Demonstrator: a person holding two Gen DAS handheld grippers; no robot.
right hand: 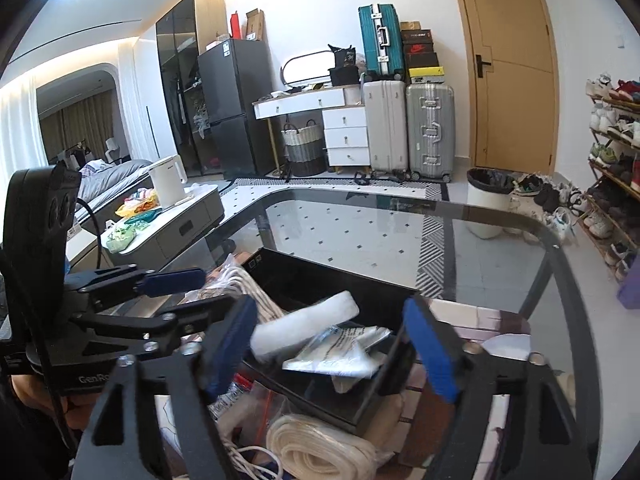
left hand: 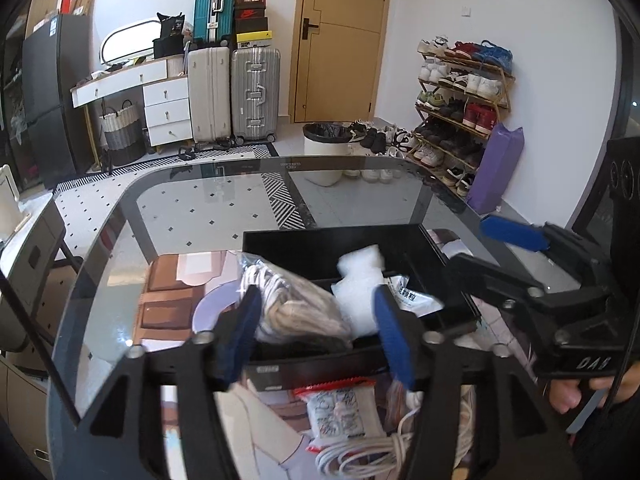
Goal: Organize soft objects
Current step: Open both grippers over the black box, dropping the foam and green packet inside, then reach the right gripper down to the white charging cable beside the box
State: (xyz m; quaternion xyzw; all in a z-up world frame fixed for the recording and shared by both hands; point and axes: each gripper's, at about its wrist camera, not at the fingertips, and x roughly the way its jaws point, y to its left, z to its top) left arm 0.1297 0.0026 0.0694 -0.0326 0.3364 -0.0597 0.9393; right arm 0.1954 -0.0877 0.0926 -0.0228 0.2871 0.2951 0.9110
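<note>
A black divided tray (left hand: 320, 240) (right hand: 304, 276) sits on the glass table. In the left wrist view, a clear bag of coiled cord and cloth (left hand: 296, 304) rests over the tray's near left part, between the blue pads of my left gripper (left hand: 318, 332); the jaws stand wide and do not press it. Beside the bag lie a white foam piece (left hand: 360, 268) and a printed plastic packet (left hand: 412, 300). My right gripper (right hand: 332, 344) is open over the foam piece (right hand: 308, 324) and the packet (right hand: 340, 348). Each gripper shows in the other's view: right gripper (left hand: 472, 244), left gripper (right hand: 200, 292).
In front of the tray lie a red-topped zip bag (left hand: 340, 412), a white cable (left hand: 360, 452) and a cream rope coil (right hand: 320, 448). The glass table (left hand: 240, 200) stretches bare beyond the tray. Past it stand a bin (left hand: 324, 152), suitcases and a shoe rack (left hand: 460, 108).
</note>
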